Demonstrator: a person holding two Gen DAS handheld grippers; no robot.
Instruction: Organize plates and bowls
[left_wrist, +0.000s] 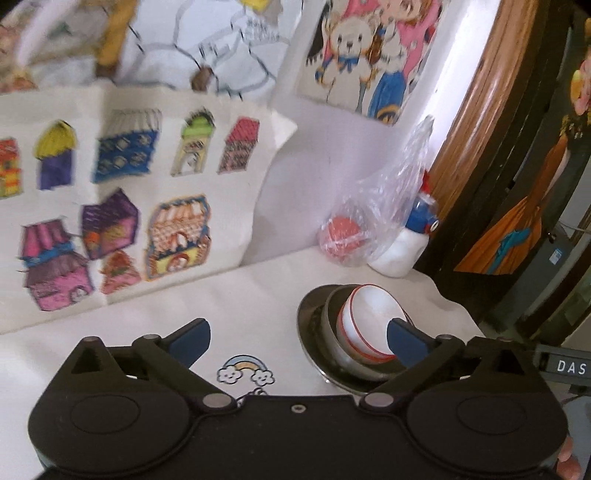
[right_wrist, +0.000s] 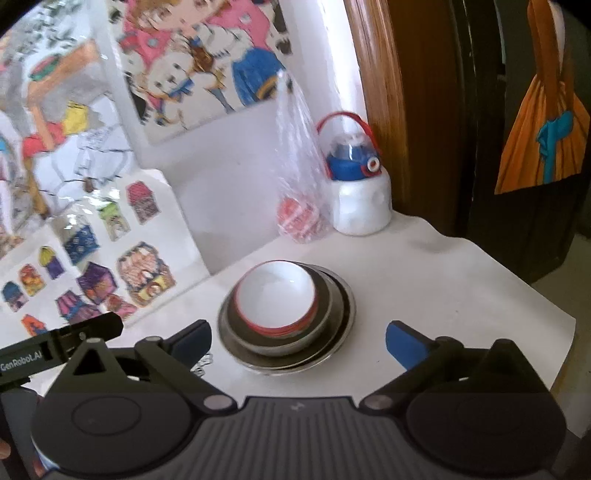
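Note:
A white bowl with a red rim (right_wrist: 276, 298) sits nested in a grey metal bowl (right_wrist: 291, 341), which stands on a metal plate (right_wrist: 341, 317) on the white tablecloth. The same stack shows in the left wrist view: white bowl (left_wrist: 371, 314), metal plate (left_wrist: 310, 325). My right gripper (right_wrist: 297, 343) hangs open above and in front of the stack, nothing between its blue pads. My left gripper (left_wrist: 297, 341) is open too, its right finger (left_wrist: 404, 339) in front of the bowl, apart from it. Part of the left gripper (right_wrist: 62, 343) shows at the right wrist view's left edge.
A white bottle with a blue cap (right_wrist: 360, 192) and a clear plastic bag holding a red ball (right_wrist: 299, 214) stand at the back by the wall. Painted cards (left_wrist: 110, 206) lean at the left. The table edge (right_wrist: 554, 354) falls away at the right, beside a wooden door frame (right_wrist: 399, 110).

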